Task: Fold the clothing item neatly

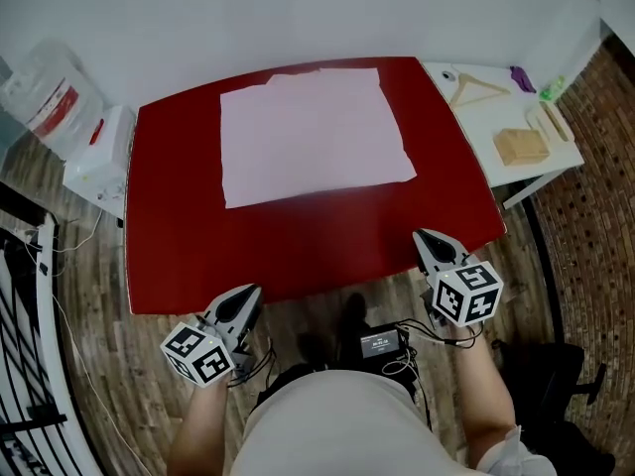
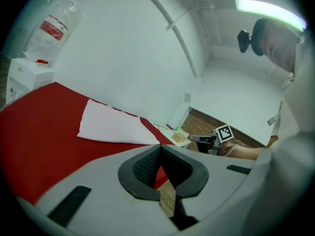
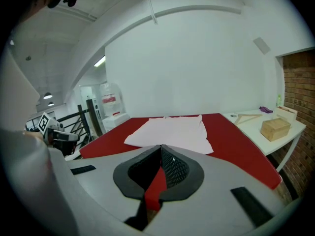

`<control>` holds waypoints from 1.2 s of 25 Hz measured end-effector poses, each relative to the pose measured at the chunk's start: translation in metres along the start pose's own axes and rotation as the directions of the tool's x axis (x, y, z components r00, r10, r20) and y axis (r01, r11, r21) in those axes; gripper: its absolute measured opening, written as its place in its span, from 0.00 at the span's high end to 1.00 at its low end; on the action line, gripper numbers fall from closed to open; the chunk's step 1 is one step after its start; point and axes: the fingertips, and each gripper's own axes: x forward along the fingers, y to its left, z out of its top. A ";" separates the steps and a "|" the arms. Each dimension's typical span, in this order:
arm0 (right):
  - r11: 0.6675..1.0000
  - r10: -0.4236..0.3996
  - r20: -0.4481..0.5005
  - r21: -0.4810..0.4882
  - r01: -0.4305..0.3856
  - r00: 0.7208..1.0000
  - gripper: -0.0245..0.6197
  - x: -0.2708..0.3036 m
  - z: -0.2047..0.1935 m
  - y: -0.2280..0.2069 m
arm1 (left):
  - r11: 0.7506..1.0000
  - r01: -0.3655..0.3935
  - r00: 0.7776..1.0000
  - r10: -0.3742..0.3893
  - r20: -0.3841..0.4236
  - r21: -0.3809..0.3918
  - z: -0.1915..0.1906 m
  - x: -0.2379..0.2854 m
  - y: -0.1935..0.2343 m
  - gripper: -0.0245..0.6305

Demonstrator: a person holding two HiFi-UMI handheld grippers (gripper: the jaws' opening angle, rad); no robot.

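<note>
Left tongs and right tongs, closed, face pink garment.

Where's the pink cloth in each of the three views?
Head view: cloth upper centre, flat on the red table, far half.
Left gripper view: cloth left of centre, above the jaws.
Right gripper view: cloth centre, just above the jaws.
Shared landmark: the red table, under it in all three.
</note>
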 end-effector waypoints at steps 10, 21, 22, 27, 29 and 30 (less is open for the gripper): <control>0.999 0.007 0.005 0.044 -0.008 1.000 0.94 -0.043 -0.021 0.008 | 0.999 0.035 0.999 -0.035 -0.001 0.009 -0.015 -0.016 -0.039 0.95; 0.988 0.154 -0.004 -0.023 -0.154 0.988 0.94 -0.066 -0.016 0.025 | 1.000 -0.020 0.999 0.020 0.051 -0.011 -0.027 -0.021 -0.099 0.95; 0.986 0.167 -0.010 -0.022 -0.167 0.986 0.94 -0.072 -0.021 0.024 | 1.000 -0.026 0.999 0.026 0.047 -0.017 -0.033 -0.020 -0.107 0.95; 0.972 0.234 -0.023 -0.026 -0.234 0.972 0.94 -0.098 -0.037 0.023 | 0.998 -0.057 0.996 0.059 0.060 -0.025 -0.054 -0.022 -0.147 0.95; 0.965 0.260 -0.022 -0.032 -0.261 0.965 0.94 -0.105 -0.041 0.027 | 0.997 -0.072 0.995 0.074 0.073 -0.024 -0.061 -0.026 -0.159 0.95; 0.962 0.272 -0.020 -0.033 -0.272 0.962 0.94 -0.108 -0.043 0.029 | 0.997 -0.078 0.994 0.080 0.080 -0.023 -0.064 -0.028 -0.164 0.95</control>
